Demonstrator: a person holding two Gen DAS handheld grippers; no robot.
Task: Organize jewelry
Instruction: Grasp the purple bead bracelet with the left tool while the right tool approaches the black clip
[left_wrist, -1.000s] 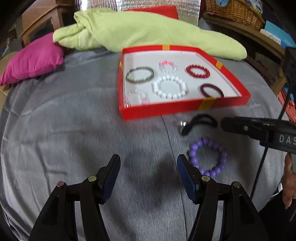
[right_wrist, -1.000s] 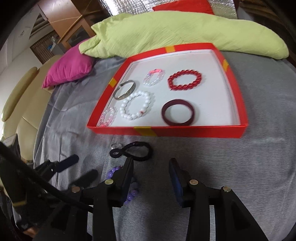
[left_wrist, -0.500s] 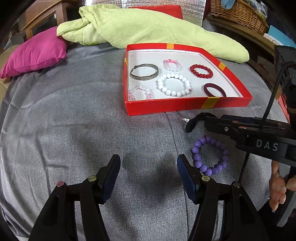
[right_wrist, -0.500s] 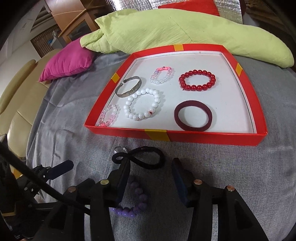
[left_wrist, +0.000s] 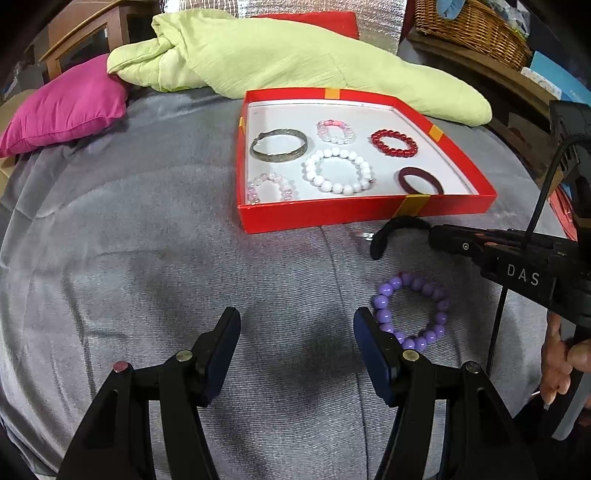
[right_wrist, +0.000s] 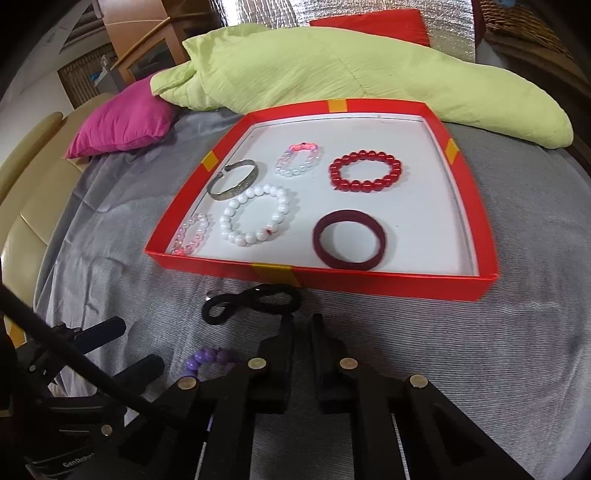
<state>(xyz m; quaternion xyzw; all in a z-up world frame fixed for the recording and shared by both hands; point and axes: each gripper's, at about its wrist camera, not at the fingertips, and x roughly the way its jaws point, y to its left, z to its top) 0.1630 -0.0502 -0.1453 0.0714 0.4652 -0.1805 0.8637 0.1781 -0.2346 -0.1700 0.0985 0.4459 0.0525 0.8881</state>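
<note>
A red box (left_wrist: 364, 211) (right_wrist: 369, 282) holds several bracelets: silver, white, red, pink and a maroon band. A black hair tie (right_wrist: 251, 301) (left_wrist: 397, 230) lies on the grey cloth just in front of the box. My right gripper (right_wrist: 302, 325) has its jaws nearly shut at the tie's near right end; whether they pinch it is unclear. It shows from the side in the left wrist view (left_wrist: 436, 234). A purple bead bracelet (left_wrist: 412, 312) (right_wrist: 208, 358) lies beside my open, empty left gripper (left_wrist: 295, 328).
A green quilt (left_wrist: 295, 55) and a pink pillow (left_wrist: 66, 107) lie behind the box. A wicker basket (left_wrist: 472, 29) stands at the back right. A small clear ring (left_wrist: 364, 235) lies next to the hair tie.
My right gripper has closed from wide open to nearly shut and moved forward onto the hair tie. My left gripper stayed open and drew slightly nearer the box.
</note>
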